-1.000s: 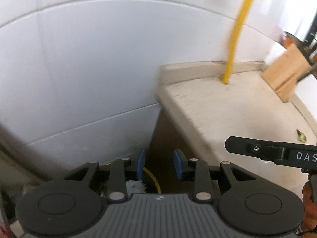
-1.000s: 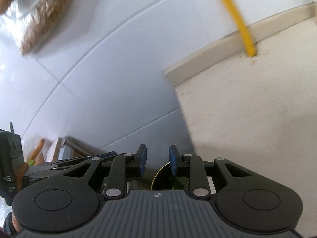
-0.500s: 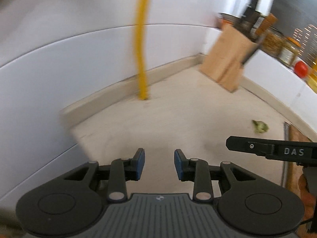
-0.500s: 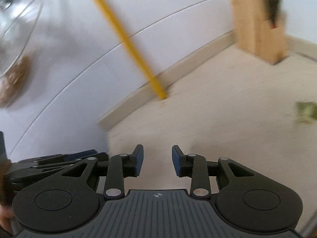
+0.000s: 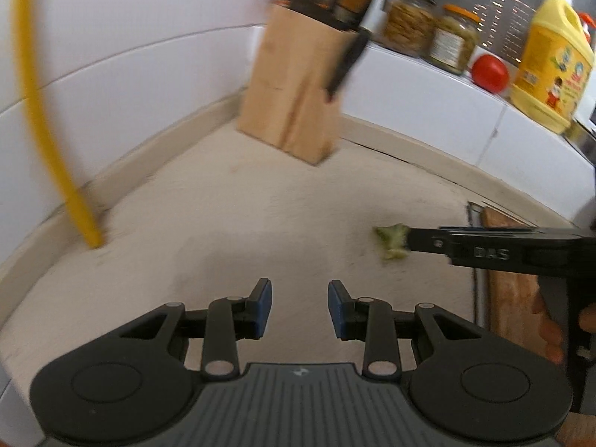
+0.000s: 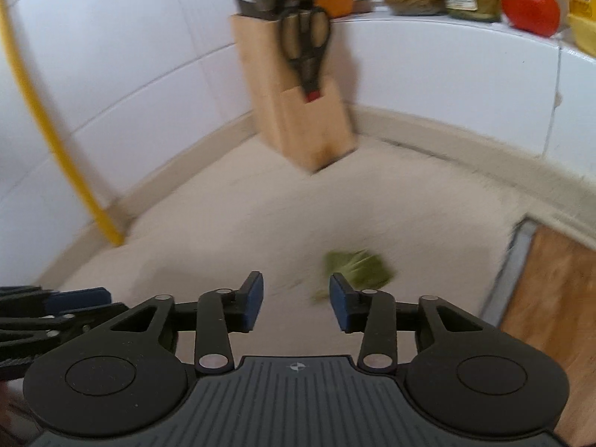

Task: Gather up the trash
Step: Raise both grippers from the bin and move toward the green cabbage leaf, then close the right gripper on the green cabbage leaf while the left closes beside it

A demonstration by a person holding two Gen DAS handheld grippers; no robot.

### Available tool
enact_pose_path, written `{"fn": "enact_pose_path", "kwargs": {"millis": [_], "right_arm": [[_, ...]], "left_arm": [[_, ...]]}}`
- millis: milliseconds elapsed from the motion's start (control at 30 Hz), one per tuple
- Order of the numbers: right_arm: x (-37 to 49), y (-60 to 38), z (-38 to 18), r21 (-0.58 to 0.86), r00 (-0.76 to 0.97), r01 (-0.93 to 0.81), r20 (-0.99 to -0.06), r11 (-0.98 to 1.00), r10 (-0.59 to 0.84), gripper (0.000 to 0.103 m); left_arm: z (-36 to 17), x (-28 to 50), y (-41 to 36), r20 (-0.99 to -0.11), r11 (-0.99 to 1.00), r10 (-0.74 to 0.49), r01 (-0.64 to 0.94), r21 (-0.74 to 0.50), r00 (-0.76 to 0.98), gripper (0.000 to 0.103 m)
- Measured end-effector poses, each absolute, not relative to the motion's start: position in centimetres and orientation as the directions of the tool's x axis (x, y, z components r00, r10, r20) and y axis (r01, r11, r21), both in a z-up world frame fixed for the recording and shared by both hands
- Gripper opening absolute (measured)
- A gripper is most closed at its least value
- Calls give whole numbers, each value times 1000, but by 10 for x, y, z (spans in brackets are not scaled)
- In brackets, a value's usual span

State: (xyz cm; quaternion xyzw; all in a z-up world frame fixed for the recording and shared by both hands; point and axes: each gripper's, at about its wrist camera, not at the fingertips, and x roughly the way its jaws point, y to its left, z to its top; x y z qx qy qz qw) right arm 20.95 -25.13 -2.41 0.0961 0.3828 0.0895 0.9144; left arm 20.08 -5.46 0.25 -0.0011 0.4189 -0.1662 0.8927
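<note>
Roughly, by heading:
Counter point(image 5: 231, 231): pale beige stone, matte, mostly bare; raised lip along the white tiled walls, which meet in a corner behind the knife block.
Open room: widest between the yellow hose point(image 5: 80, 219) at the left wall and the wooden board point(image 6: 551, 298) on the right edge.
Trash: green vegetable scrap point(image 6: 357, 268), crumpled, lying on the counter just ahead of the right tongs' right finger.
Right gripper point(image 6: 296, 300): jaws have just been opening, moderately wide, nothing between the blue pads.
Left gripper point(image 5: 300, 307): narrow gap, empty, over bare counter.
Knife block point(image 5: 294, 93): light wood, slanted, holding black-handled knives and scissors.
Ledge: two glass jars point(image 5: 450, 43) with orange lids, contents yellowish and greenish; red tomato point(image 6: 530, 5); yellow plastic jug point(image 5: 547, 63).
</note>
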Motion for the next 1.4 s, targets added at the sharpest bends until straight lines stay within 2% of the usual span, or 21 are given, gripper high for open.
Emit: {"fn": "enact_pose_path", "kwargs": {"millis": [333, 700, 900, 967, 1067, 1167, 1200, 1400], "right_arm": [[252, -274, -58, 228, 653, -40, -731, 973, 198, 50], [273, -285, -65, 292, 605, -55, -751, 955, 265, 50], [278, -285, -68, 293, 584, -68, -763, 954, 276, 36], [278, -286, -68, 307, 570, -64, -770, 950, 287, 23], [277, -285, -68, 295, 566, -65, -776, 953, 279, 16], [276, -285, -68, 307, 564, -54, -776, 950, 283, 11], [275, -285, -68, 313, 563, -53, -775, 948, 288, 11], [263, -287, -61, 388, 556, -57, -753, 920, 351, 6]], "left_arm": [[-19, 235, -111, -774, 890, -375, 432, -146, 510, 28], [-39, 264, -150, -757, 816, -463, 555, -160, 461, 28], [-53, 270, -163, -774, 795, -475, 582, -173, 419, 28], [-58, 275, -166, -782, 796, -471, 579, -177, 408, 28], [-61, 281, -164, -775, 805, -472, 564, -184, 421, 28], [-61, 283, -162, -774, 807, -473, 559, -189, 421, 23], [-62, 282, -161, -775, 809, -469, 557, -186, 424, 18], [-58, 273, -154, -778, 813, -475, 545, -207, 412, 12]]}}
